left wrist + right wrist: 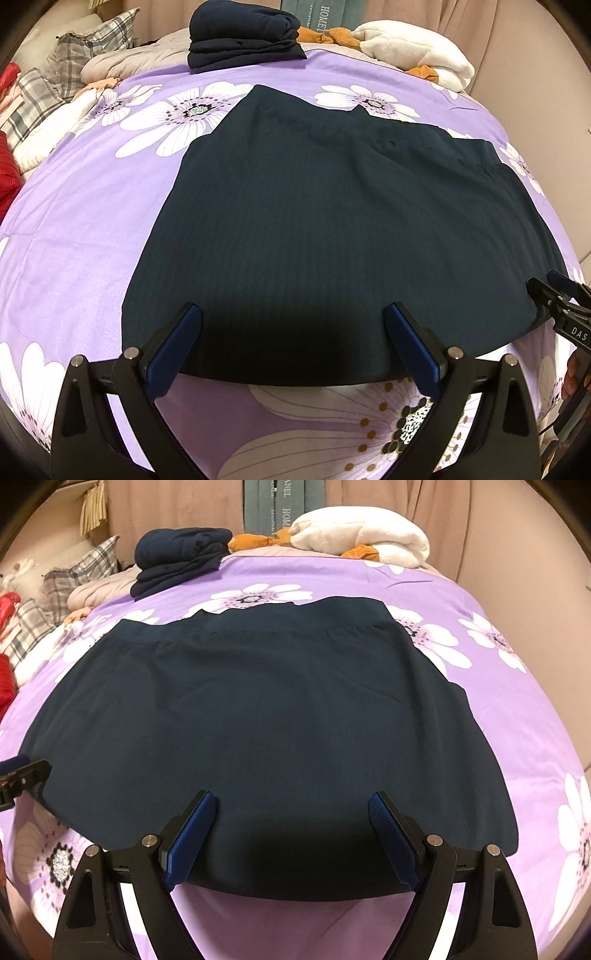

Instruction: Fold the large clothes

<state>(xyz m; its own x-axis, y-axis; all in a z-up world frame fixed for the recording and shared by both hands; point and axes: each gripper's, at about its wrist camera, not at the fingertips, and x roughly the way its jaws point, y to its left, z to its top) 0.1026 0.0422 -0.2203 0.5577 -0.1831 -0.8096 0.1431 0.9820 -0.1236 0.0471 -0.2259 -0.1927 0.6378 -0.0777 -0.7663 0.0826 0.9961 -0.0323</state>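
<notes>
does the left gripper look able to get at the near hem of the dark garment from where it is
Probably yes. The left gripper is open, its fingers spread over the near hem of the dark garment, which lies flat on the purple floral bedspread. Nothing lies between them, and the right gripper is off to the side.

Plaid pillows [79, 50], white blanket [364, 535]
</notes>
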